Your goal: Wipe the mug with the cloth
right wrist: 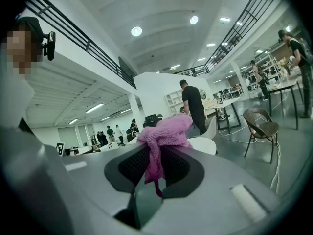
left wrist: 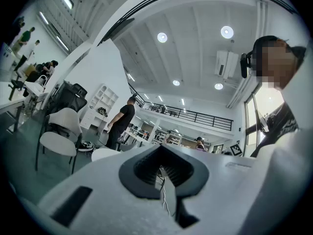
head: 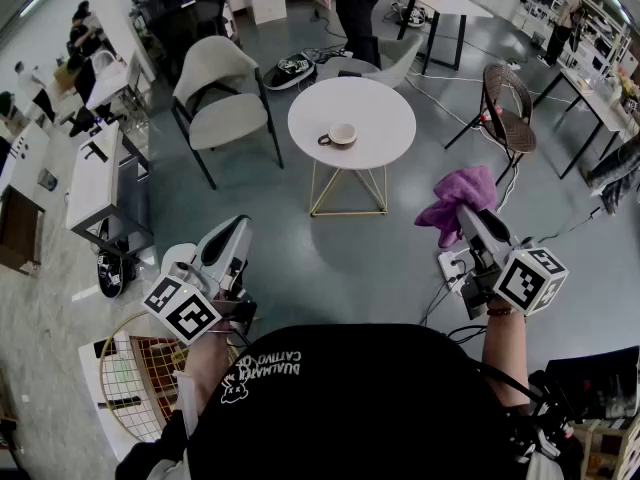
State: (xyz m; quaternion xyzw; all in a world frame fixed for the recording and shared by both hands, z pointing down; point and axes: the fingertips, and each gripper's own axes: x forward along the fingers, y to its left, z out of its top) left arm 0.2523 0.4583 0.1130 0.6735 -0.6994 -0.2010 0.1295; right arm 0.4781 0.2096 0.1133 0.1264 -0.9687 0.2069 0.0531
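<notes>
Mug well off at 10 o'clock from right gripper pinching cloth; left gripper pressed together, empty, no nearer.

One mug on the round white table
We see it upright near the tabletop's middle, handle pointing left; the table's thin gold legs stand on the grey floor.
</notes>
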